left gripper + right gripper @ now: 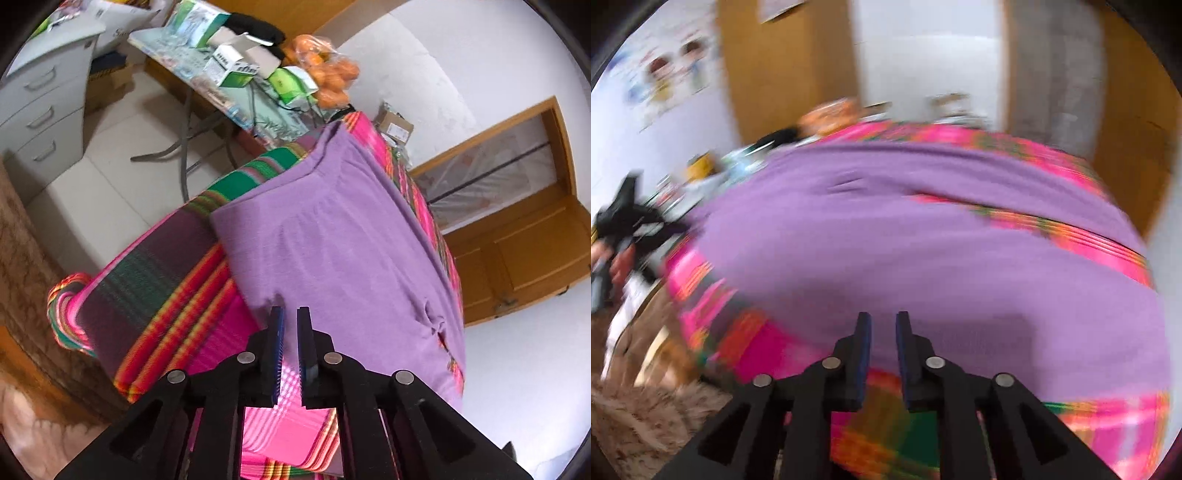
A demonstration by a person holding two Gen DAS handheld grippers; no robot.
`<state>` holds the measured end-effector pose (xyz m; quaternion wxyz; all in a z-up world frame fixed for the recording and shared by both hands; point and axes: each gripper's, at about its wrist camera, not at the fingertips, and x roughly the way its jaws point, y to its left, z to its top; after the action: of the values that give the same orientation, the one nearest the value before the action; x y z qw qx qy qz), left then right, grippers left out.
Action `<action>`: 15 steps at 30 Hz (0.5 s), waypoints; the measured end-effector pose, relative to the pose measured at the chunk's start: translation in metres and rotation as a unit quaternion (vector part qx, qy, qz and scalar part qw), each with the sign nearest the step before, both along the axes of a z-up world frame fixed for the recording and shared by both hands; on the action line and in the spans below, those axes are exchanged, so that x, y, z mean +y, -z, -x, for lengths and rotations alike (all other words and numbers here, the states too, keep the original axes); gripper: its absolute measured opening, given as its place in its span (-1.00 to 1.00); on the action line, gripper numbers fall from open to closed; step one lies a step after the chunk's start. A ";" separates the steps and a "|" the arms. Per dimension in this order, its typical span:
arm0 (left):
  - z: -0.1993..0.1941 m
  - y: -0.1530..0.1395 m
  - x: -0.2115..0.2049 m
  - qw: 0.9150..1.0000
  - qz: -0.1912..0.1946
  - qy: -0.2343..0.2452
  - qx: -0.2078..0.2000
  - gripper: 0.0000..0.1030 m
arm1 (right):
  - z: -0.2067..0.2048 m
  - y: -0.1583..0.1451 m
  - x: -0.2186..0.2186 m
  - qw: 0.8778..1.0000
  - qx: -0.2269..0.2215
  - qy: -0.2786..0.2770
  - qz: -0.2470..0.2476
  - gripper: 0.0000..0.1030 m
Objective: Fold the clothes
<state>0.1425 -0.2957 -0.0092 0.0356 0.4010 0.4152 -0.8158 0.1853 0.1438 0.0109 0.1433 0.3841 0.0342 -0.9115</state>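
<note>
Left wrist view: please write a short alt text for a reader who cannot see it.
A purple garment lies flat on a bright striped cloth; the left tool, holding nothing, points at its near edge. Behind, a cluttered table holds boxes and oranges.

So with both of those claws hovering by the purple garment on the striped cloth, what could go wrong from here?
The purple garment lies on a loose striped cloth, so the left gripper, open at the garment's edge, might pinch both layers and drag the cloth.

The right gripper view is blurred, suggesting fast motion; it may land off the hem.

A sideways tug could pull the garment towards the bag of oranges and boxes beyond it.
</note>
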 end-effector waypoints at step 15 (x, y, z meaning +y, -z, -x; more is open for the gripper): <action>0.041 -0.005 0.089 0.987 0.093 0.129 0.021 -0.66 | 0.005 0.016 0.222 0.921 0.002 0.389 0.028 -0.18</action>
<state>0.1016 -0.2067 -0.0043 -0.0418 0.4287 0.2826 -0.8571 0.1800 0.3660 -0.0048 -0.2122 0.3607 -0.1437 -0.8968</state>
